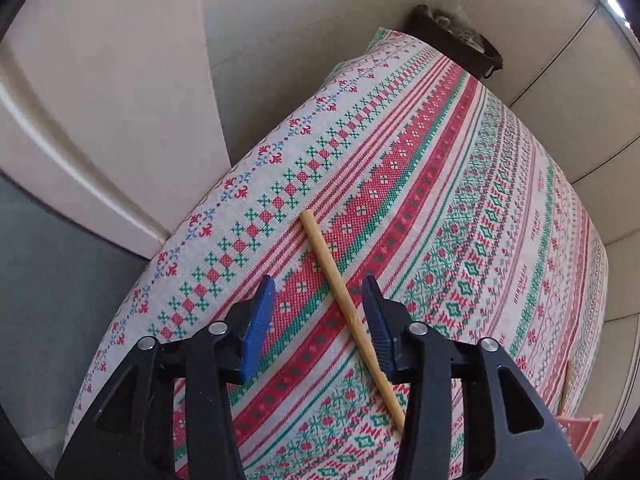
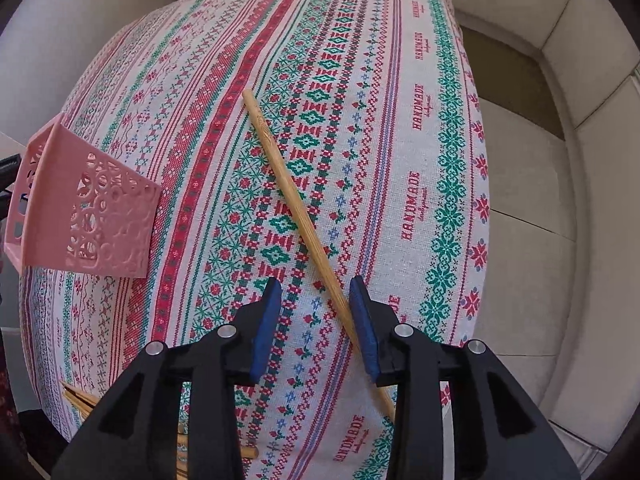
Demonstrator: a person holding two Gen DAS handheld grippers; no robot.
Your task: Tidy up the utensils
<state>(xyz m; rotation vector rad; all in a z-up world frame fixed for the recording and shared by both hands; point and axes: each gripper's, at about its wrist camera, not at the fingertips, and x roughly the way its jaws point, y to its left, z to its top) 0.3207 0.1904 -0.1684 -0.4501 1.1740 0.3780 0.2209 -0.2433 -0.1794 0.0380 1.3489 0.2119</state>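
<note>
In the left wrist view a wooden chopstick (image 1: 340, 288) lies diagonally on the patterned tablecloth (image 1: 460, 184). My left gripper (image 1: 318, 294) is open just above it, with the stick close to the right blue pad (image 1: 378, 320). In the right wrist view another wooden chopstick (image 2: 292, 200) lies diagonally on the cloth. My right gripper (image 2: 314, 296) is open over its near end, the stick beside the right pad (image 2: 362, 320). A pink perforated basket (image 2: 88, 208) stands at the left. Several more chopsticks (image 2: 84, 402) lie at the lower left.
A dark waste bin (image 1: 460, 40) stands on the floor past the table's far end. A white door or panel (image 1: 100, 120) is left of the table. A pale tiled floor (image 2: 540, 220) lies to the right. The pink basket's corner (image 1: 580, 428) shows at lower right.
</note>
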